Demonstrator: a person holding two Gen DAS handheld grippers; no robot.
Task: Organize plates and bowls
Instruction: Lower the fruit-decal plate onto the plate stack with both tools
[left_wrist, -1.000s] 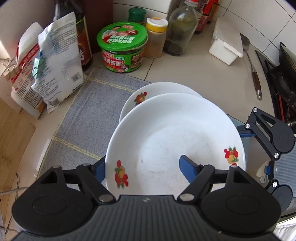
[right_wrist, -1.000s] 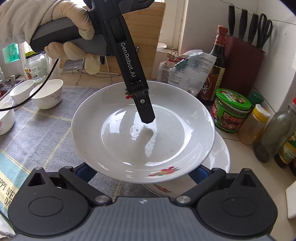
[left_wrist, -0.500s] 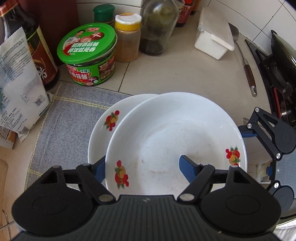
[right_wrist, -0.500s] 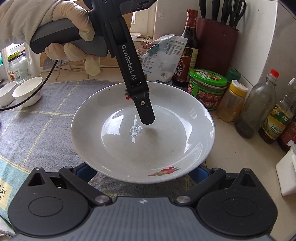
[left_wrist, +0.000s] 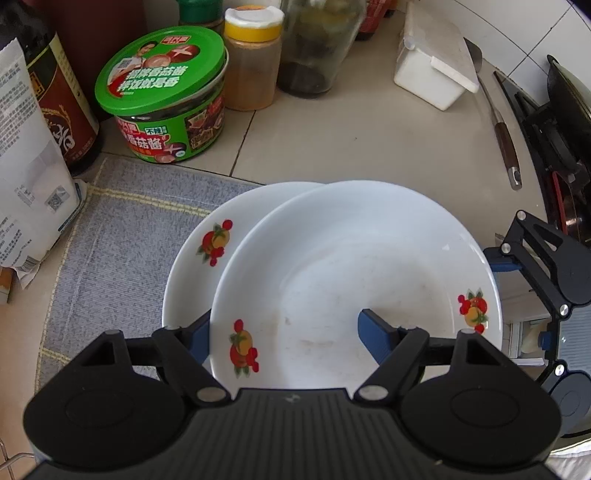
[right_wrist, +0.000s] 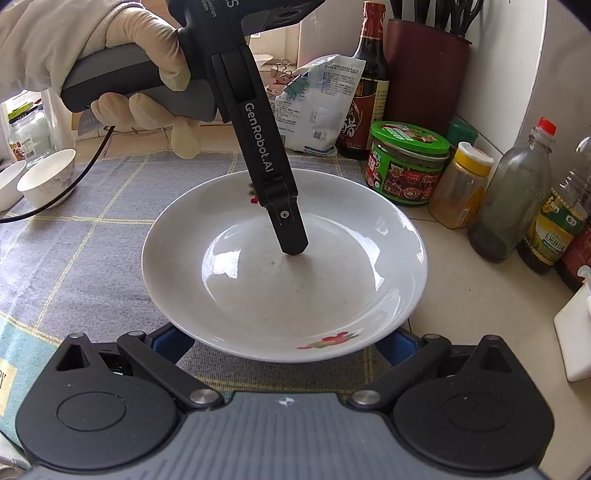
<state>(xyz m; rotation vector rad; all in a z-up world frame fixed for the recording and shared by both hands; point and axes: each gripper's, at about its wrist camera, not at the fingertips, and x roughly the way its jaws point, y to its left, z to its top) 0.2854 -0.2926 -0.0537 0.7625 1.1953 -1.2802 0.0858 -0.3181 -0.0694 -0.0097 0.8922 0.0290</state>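
Observation:
A white plate with fruit decals (left_wrist: 351, 258) (right_wrist: 280, 288) hangs level just over the grey mat (left_wrist: 129, 240). My left gripper (left_wrist: 282, 325) is shut on its rim, one blue pad inside the dish and the other under the outer edge. In the right wrist view, that inner finger (right_wrist: 288, 229) reaches down into the dish from a gloved hand. A second matching plate (left_wrist: 192, 280) lies on the mat beneath, showing to the left. My right gripper (right_wrist: 282, 341) is open, its fingers spread wide under the plate's near edge with the tips hidden.
A green-lidded tin (left_wrist: 162, 92), a yellow-capped jar (left_wrist: 251, 55) and a glass bottle (left_wrist: 317, 44) stand close behind the plates. A white box (left_wrist: 432, 66), a utensil (left_wrist: 502, 129) and the stove (left_wrist: 561, 129) lie right. A paper bag (left_wrist: 26, 166) stands left, small bowls (right_wrist: 48, 181) far left.
Both grippers have carried the plate toward the jars and lower. The resting plate, first peeking out beyond it, now shows to its left. Little has moved in the last half second.

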